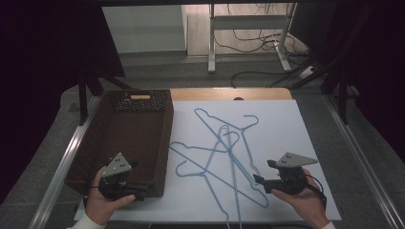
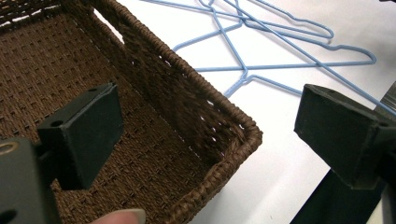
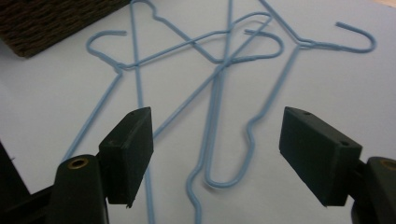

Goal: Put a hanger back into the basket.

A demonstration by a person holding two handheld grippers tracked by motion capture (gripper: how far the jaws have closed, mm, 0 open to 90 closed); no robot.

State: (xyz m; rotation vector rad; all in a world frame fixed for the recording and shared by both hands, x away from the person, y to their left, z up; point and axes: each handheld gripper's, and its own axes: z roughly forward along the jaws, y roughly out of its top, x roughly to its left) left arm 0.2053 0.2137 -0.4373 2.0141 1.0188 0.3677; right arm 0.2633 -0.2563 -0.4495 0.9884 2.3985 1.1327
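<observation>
Right gripper point(image 3: 215, 158) jaws apart above tangled blue hangers point(image 3: 219, 84), basket corner point(image 3: 42, 23) beyond

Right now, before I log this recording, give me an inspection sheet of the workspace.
Surface: white sheet on a wooden table.
Job's things: tangled blue wire hangers lying on the sheet; woven brown basket to their left, nothing seen inside.
Clutter: nothing seen.
Grippers: left gripper open, jaws astride the basket's near corner; right gripper open, jaws over the hangers, pressing nothing.
Cables: black cable trailing from the right gripper; loose leads on the floor beyond.
Surroundings: white desk legs, dark curtains.
</observation>
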